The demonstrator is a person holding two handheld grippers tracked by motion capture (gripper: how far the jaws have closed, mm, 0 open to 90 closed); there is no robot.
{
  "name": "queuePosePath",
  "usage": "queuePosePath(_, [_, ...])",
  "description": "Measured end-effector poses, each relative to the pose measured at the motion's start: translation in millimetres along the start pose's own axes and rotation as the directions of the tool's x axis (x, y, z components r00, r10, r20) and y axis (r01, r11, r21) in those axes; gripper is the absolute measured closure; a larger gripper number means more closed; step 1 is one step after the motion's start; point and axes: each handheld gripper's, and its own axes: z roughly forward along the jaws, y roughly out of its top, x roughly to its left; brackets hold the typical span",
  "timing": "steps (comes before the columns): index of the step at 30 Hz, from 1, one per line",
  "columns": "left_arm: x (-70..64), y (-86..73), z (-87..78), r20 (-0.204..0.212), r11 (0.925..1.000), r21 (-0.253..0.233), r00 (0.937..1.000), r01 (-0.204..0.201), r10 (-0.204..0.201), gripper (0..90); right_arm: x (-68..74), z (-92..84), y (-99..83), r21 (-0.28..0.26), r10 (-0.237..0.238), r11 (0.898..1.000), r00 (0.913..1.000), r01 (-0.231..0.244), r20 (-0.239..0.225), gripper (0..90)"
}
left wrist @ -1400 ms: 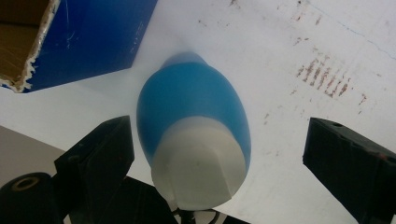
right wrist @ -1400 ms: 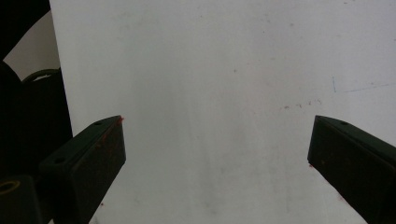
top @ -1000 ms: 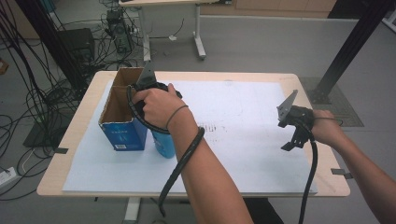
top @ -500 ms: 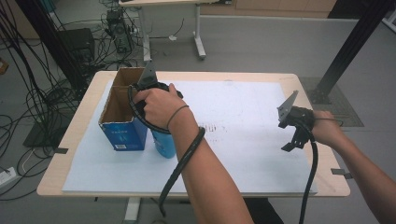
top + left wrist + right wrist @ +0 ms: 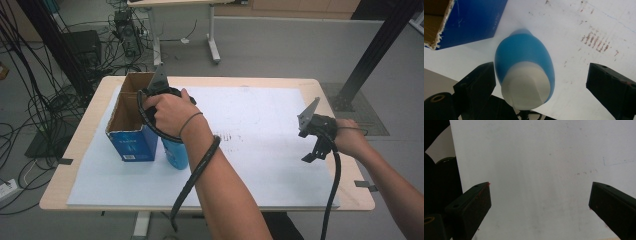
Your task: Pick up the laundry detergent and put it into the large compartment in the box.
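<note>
A blue bottle (image 5: 176, 152) with a white cap (image 5: 525, 87) stands upright on the white sheet (image 5: 260, 115), right beside an open blue cardboard box (image 5: 131, 135). My left gripper (image 5: 540, 68) points down over the bottle and is open. The bottle sits between the jaws, close against the left one, with a wide gap to the right one. In the high view the hand covers those jaws. My right gripper (image 5: 311, 150) hovers over the right part of the sheet, open, with nothing between its fingers (image 5: 474, 202).
The box (image 5: 474, 20) has a torn brown rim and stands at the table's left side. Faint reddish marks (image 5: 596, 42) dot the sheet near the bottle. The wooden table edge (image 5: 75, 165) borders the sheet. Cables and equipment lie on the floor at left.
</note>
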Motion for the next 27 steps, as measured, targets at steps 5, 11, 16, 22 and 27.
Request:
queuePosePath(5, [-2.1,-1.7,-0.2,-0.019,1.0000,-0.007,0.9998,0.002,-0.002,9.4,-0.7,0.5,-0.9,-0.002,0.002,1.000,1.0000,-0.002,-0.003,4.2])
queuePosePath(11, [-0.2,-3.6,-1.7,-0.009,0.9999,-0.013,1.0000,-0.001,0.001,8.7,0.8,1.5,0.8,-0.001,-0.004,1.000,1.0000,0.004,-0.003,4.2])
queuePosePath(16, [2.3,-5.7,-3.1,0.004,0.9997,-0.024,1.0000,-0.009,0.009,5.3,1.9,1.2,1.3,-0.002,-0.007,1.000,1.0000,0.007,-0.001,4.2])
queuePosePath(22, [1.3,-7.7,-4.9,0.004,0.9993,-0.033,0.9998,-0.019,0.019,4.9,2.4,1.3,-0.5,-0.010,-0.004,1.000,1.0000,0.004,-0.002,4.2])
queuePosePath(27, [-0.4,-8.1,-5.1,0.000,0.9993,-0.030,0.9998,-0.020,0.020,5.0,1.8,1.8,-2.2,-0.011,-0.005,1.000,1.0000,0.005,-0.003,4.2])
